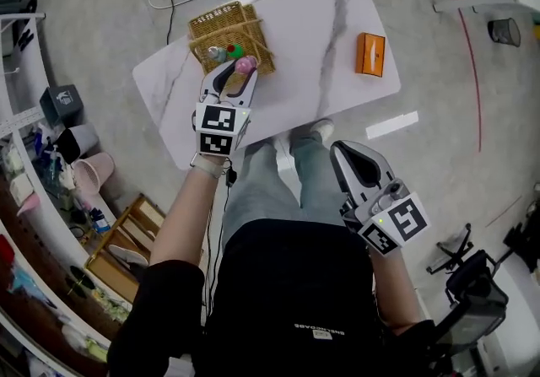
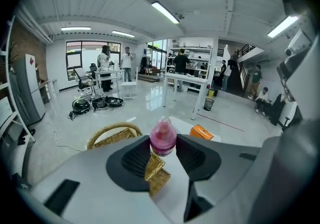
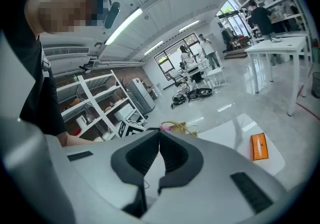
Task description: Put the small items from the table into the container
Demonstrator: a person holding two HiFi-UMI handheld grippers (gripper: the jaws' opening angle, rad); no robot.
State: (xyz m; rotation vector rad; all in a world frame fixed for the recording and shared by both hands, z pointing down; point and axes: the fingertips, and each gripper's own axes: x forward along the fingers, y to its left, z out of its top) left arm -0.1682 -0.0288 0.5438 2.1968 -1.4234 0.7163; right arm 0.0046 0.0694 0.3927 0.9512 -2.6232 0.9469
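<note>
A small pink bottle (image 2: 163,137) sits between the pads of my left gripper (image 2: 163,142), which is shut on it. In the head view that left gripper (image 1: 243,68) holds the pink bottle (image 1: 245,65) over the near right edge of the woven wicker basket (image 1: 218,27) at the table's far left. Inside the basket lie a green item (image 1: 235,50) and a clear bottle (image 1: 217,54). My right gripper (image 1: 342,153) hangs off the table's near edge above the person's legs, its jaws shut with nothing between them (image 3: 159,133).
An orange box (image 1: 369,54) lies on the right of the white marble table (image 1: 321,46); it also shows in the right gripper view (image 3: 258,146). Shelving and clutter line the left side, and a power strip with its cable lies on the floor beyond the table.
</note>
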